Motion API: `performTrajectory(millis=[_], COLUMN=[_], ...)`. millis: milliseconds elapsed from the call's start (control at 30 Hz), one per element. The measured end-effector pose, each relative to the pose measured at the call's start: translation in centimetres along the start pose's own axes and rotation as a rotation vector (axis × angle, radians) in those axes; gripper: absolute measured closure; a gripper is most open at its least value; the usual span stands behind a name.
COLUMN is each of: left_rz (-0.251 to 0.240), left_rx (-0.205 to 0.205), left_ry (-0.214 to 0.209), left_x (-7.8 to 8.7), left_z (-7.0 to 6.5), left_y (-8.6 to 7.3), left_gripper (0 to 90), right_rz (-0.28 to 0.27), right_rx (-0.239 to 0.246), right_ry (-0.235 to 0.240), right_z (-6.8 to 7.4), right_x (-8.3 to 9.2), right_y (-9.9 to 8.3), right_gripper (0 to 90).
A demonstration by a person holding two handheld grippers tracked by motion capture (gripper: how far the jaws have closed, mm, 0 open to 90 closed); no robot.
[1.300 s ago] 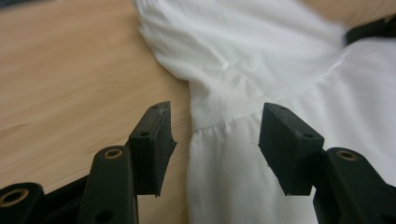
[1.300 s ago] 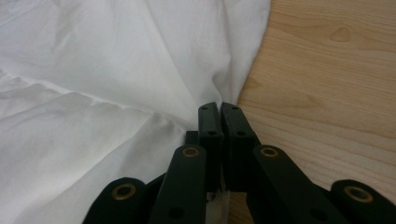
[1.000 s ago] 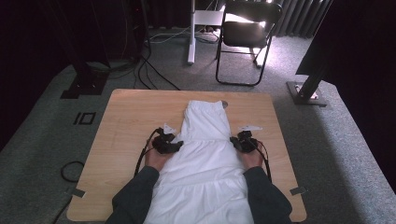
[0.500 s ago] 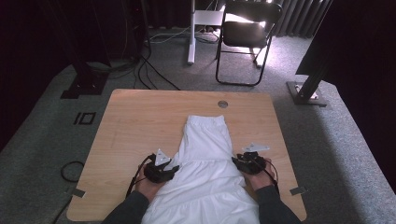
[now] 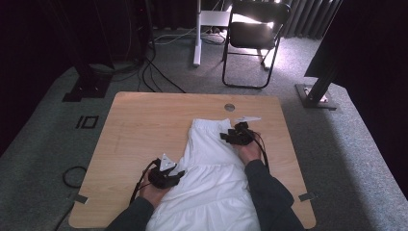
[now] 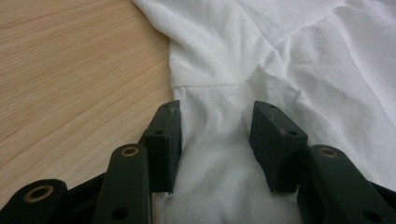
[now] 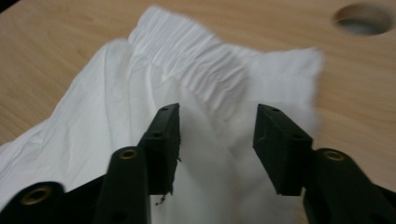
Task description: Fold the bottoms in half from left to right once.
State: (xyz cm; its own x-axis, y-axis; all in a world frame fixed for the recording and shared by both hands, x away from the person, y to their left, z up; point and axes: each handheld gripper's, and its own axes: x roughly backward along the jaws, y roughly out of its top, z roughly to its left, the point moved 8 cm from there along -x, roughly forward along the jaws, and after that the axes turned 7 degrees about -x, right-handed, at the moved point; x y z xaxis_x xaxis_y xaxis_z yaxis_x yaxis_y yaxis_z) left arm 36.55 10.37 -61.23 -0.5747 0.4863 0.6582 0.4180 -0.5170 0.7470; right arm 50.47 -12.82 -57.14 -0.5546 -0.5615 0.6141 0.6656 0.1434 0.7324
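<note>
A white garment [image 5: 211, 168] with a gathered elastic waistband [image 5: 207, 126] lies on the wooden table [image 5: 144, 125], its lower part hanging over the near edge. My left gripper [image 5: 179, 174] rests on its left side near the person. In the left gripper view the jaws [image 6: 215, 140] stand apart with a ridge of the cloth [image 6: 219, 70] between them. My right gripper [image 5: 226, 136] sits at the garment's far right by the waistband. Its jaws [image 7: 217, 144] have just been opening and now stand apart over the waistband [image 7: 196, 51], not pressing on it.
A round cable hole [image 5: 229, 107] sits in the table just beyond the garment, also seen from the right gripper [image 7: 362, 18]. Bare wood stretches left of the garment. A black folding chair [image 5: 255, 33] and cables stand on the carpet behind the table.
Both grippers dragged the garment toward the near edge. The right gripper then let go of the cloth and moved away from the person to the waistband. The left gripper stopped.
</note>
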Motion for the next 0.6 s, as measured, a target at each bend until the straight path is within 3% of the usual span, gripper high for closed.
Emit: performTrajectory(millis=[67, 167, 233, 367, 433, 500, 567, 600], left_rz=[0.000, 0.000, 0.000, -0.001, -0.001, -0.001, -0.002, -0.002], left_rx=[0.001, 0.001, 0.002, 0.007, 0.009, 0.010, 0.013, 0.013], left_ry=[-0.001, -0.001, -0.002, -0.001, -0.001, 0.001, 0.002, 0.003], left_x=[0.0, 0.0, 0.0, 0.0, 0.0, 0.0, 0.1, 0.1], left_z=[0.0, 0.0, 0.0, 0.0, 0.0, 0.0, 0.0, -0.1], left_y=[0.0, 0.0, 0.0, 0.0, 0.0, 0.0, -0.1, -0.1], left_gripper=[53.8, 53.7, 53.6, 53.5, 53.5, 53.5, 53.5, 53.5], right_rz=[0.036, 0.090, 0.078, -0.086, -0.097, -0.050, -0.021, -0.014], right_rx=[0.001, 0.046, 0.138, 0.259, 0.231, 0.205, 0.157, 0.110], right_ry=[-0.002, -0.018, -0.117, -0.346, -0.351, -0.349, -0.313, -0.288], right_z=[0.2, 0.5, 0.3, -1.3, -2.3, -3.4, -4.2, -4.6], right_x=[-1.3, -1.9, -1.2, 2.0, 2.1, 0.8, -0.6, -1.1], right_y=[-0.4, -1.1, -0.6, 2.2, 2.3, 1.2, -0.2, -0.7], right_gripper=[50.2, 79.6, 87.4, 88.5, 88.1, 84.5, 74.0, 67.5])
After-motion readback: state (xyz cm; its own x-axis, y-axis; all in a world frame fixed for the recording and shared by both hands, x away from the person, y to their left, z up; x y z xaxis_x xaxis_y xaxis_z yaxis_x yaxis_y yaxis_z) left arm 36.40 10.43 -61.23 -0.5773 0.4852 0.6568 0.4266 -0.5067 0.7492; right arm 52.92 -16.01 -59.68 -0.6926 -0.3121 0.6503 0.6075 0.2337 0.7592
